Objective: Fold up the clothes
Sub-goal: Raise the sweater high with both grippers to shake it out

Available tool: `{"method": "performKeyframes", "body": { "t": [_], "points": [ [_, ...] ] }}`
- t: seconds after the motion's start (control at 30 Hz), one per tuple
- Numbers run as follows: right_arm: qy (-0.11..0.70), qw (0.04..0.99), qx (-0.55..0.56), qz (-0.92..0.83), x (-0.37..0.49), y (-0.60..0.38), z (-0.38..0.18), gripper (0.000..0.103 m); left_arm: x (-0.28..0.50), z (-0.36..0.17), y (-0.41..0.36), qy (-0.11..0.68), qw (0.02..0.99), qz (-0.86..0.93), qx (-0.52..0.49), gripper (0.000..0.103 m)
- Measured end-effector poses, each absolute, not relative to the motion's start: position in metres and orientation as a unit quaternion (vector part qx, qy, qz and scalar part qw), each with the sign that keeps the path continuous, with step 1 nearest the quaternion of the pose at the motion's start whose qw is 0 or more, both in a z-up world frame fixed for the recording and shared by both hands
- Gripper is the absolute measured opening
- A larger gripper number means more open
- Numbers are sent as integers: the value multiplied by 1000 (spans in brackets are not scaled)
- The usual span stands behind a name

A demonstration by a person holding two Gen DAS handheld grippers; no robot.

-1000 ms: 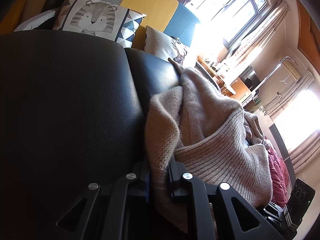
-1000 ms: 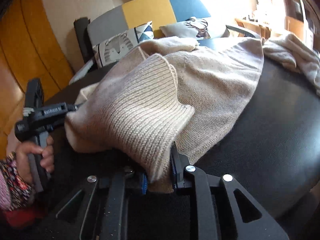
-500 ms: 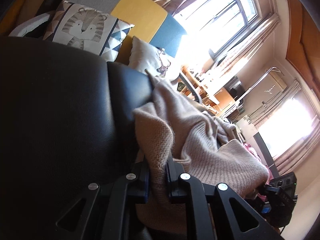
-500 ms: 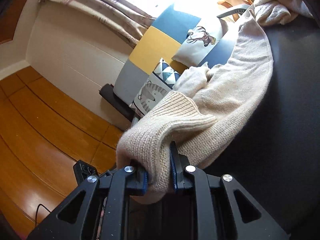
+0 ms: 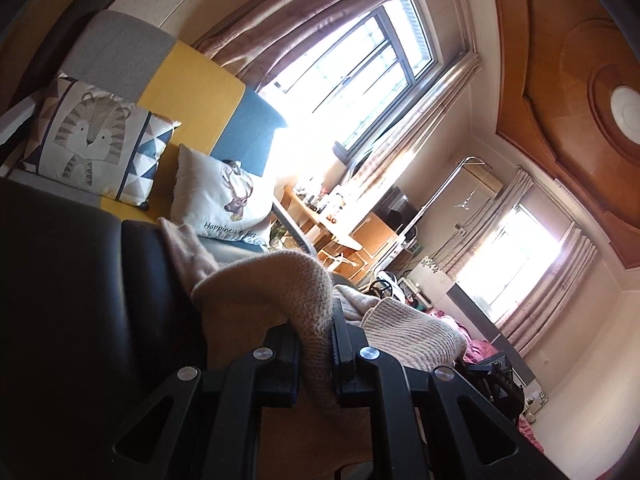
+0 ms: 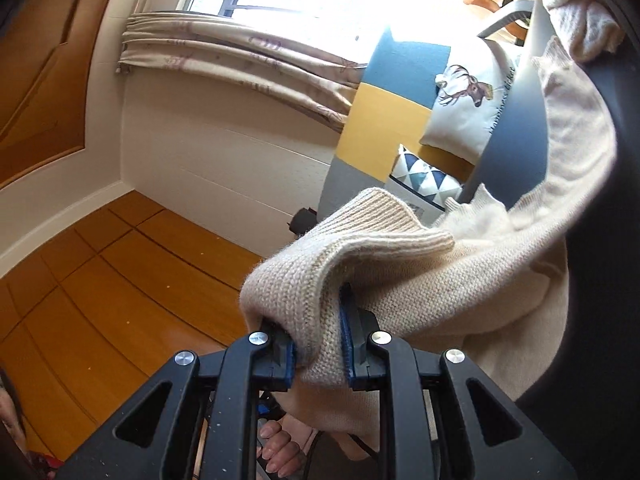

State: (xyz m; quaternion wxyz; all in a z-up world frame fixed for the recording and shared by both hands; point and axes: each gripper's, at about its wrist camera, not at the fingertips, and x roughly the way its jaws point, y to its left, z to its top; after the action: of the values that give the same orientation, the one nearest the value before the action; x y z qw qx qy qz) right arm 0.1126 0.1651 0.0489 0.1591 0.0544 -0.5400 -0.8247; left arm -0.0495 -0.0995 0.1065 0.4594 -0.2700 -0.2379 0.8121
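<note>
**Both Grippers Lift Beige Knit Sweater Off Black Cushion**

The left gripper (image 5: 316, 344) has its fingers (image 5: 286, 354) pinched on a thick fold of a beige knit sweater (image 5: 280, 280), which humps over them toward 12 o'clock. The right gripper (image 6: 318, 344) likewise clamps a bunched edge beside the ribbed hem (image 6: 372, 220); the body of the garment trails away toward 2 o'clock, draped across a black leather cushion (image 5: 80, 280). A tiger-print pillow (image 5: 92, 140) and a deer-print pillow (image 5: 216, 204) lie beyond, at 10 and 11 o'clock. The knit looks soft, limp and stretchy, light but prone to sag, so grips near the hem corners or shoulders would likely keep the edges straight for folding.
</note>
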Motion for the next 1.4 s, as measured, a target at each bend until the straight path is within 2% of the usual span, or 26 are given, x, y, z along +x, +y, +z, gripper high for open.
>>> {"method": "performKeyframes", "body": {
  "t": [0.23,0.57,0.97,1.4],
  "points": [
    [-501,207,8,-840,109,157,106,19,-33,162,-111,-240,487,815,-204,10],
    [-493,262,-24,-830,99,145,145,19,-18,208,-116,-225,509,817,-153,10],
    [-440,353,-63,-824,95,115,216,19,20,276,-114,-192,552,807,-83,10],
    [-405,431,-72,-804,85,79,258,19,71,338,-119,-153,572,806,-5,11]
  ]
}}
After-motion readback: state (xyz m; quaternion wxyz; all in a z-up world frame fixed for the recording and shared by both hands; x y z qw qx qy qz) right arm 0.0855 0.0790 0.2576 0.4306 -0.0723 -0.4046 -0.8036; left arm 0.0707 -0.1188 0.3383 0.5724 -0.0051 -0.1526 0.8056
